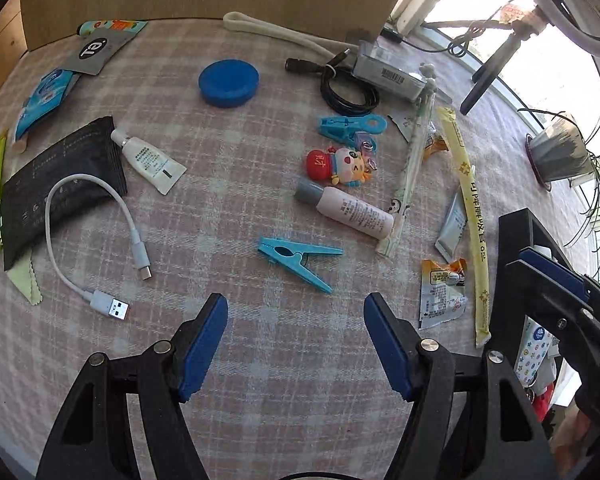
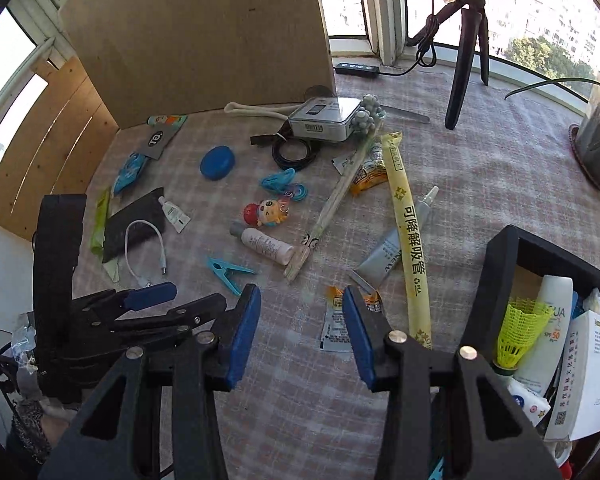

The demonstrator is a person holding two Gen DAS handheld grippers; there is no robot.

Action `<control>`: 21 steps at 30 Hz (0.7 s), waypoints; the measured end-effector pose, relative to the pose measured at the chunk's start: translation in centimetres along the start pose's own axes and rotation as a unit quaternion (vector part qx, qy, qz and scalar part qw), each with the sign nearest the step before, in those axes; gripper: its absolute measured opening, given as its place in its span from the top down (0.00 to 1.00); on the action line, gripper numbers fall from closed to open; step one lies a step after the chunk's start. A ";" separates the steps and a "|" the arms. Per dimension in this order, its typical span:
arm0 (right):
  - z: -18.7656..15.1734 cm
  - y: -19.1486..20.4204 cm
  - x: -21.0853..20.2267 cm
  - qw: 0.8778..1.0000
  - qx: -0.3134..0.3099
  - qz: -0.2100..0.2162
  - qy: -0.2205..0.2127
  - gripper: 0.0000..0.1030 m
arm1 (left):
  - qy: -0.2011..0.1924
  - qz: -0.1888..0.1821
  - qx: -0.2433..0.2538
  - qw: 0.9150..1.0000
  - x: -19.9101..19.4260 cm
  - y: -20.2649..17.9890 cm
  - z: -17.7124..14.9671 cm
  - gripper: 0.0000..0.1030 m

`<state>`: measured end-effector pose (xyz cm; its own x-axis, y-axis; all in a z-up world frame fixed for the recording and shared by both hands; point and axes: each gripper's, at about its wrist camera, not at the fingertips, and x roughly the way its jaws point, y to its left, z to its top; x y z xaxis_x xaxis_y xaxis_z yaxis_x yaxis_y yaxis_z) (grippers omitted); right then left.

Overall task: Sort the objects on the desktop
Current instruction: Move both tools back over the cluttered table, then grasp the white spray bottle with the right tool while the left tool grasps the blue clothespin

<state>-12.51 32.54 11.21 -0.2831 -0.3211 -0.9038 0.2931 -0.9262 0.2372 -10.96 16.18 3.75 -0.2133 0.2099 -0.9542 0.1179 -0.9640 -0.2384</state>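
Blue clothespin (image 1: 298,258) lay just beyond the left hand-held gripper (image 1: 296,316), long axis crosswise, jaws gaping empty; right hand-held gripper (image 2: 302,312) open too, farther off.

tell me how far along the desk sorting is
Early. Done: the black bin already holds a sunscreen tube and a yellow shuttlecock. In hand: nothing; left gripper and right gripper are open. Left: clothespin, white cable, yellow straw pack and more.

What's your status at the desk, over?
Left claw and right claw both open, empty. Blue clothespin lies loose ahead of left claw. Black bin at right, partly filled. Nothing blocking.
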 end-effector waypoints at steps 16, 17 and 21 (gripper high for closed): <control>4.5 2.4 8.9 0.997 -0.035 0.018 0.071 0.62 | -0.005 0.038 0.026 0.999 2.6 0.0 0.9 0.52; 4.5 2.5 9.3 0.996 -0.037 0.019 0.074 0.62 | -0.006 0.037 0.026 0.999 2.6 0.1 0.8 0.53; 4.4 3.1 10.5 0.995 -0.048 0.014 0.085 0.67 | -0.011 0.030 0.028 0.999 2.3 0.6 0.4 0.60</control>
<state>-18.61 25.45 4.07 -0.1183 -0.3007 -0.9463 0.3876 -0.8914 0.2348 -11.80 15.99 1.48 -0.2292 0.1482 -0.9620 0.0774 -0.9824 -0.1698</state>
